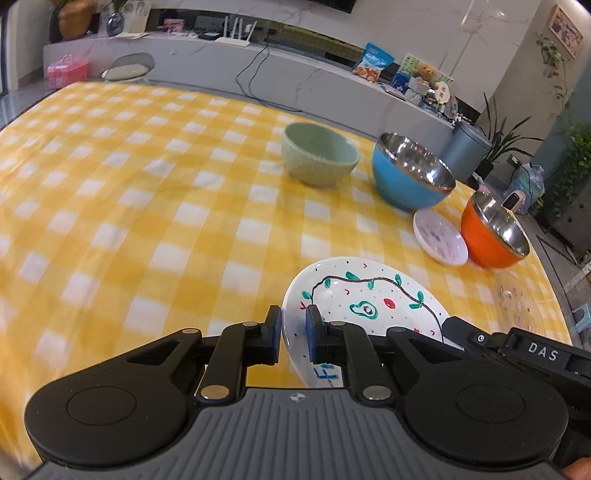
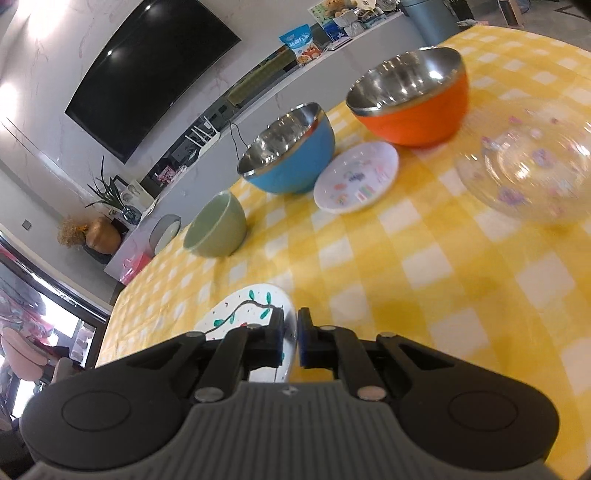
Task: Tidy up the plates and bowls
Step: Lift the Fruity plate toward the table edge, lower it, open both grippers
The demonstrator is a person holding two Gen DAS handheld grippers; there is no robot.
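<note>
Yellow-checked tabletop fills the left wrist view, where the left gripper fingers pinch the painted plate rim at 6 o'clock, while in the right wrist view the right gripper fingers pinch its opposite rim, bowls toward 12.

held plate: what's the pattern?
The plate is white with a hand-drawn dark vine, teal leaves, red marks and small dots. Clearest in the left wrist view.

I am working in a home living and dining room. A wall-mounted television hangs above a long marble-look console carrying a router, snack bags and potted plants. The surface wears a yellow checked tablecloth.
</note>
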